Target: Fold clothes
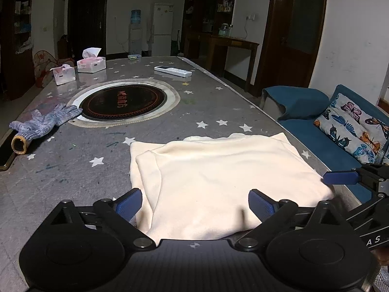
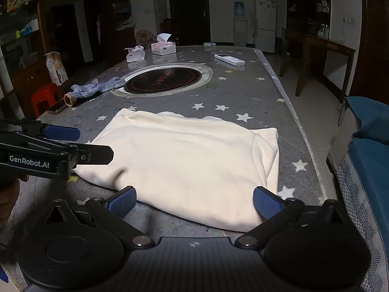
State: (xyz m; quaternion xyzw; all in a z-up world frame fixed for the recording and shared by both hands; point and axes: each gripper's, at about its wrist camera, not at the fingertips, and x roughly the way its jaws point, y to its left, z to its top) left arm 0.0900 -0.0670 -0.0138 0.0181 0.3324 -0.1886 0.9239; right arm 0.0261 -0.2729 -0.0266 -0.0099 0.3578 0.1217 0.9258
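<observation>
A cream garment (image 1: 218, 177) lies folded into a rough rectangle on the grey star-patterned table (image 1: 73, 170), near its front right corner. My left gripper (image 1: 194, 205) stands open just above the garment's near edge, its blue pads spread wide with nothing between them. The same cream garment (image 2: 189, 160) fills the middle of the right wrist view, and my right gripper (image 2: 194, 203) hangs open over its near edge, also empty. The left gripper's fingers (image 2: 63, 131) show at the left side of that view, beside the garment's left corner.
A blue knit glove (image 1: 46, 121) and a round black hotplate (image 1: 124, 102) lie farther back. Two tissue boxes (image 1: 91, 64) and a white remote (image 1: 172, 71) sit near the far end. A phone (image 2: 57, 107) rests at the left edge. A blue sofa (image 1: 328, 131) stands to the right.
</observation>
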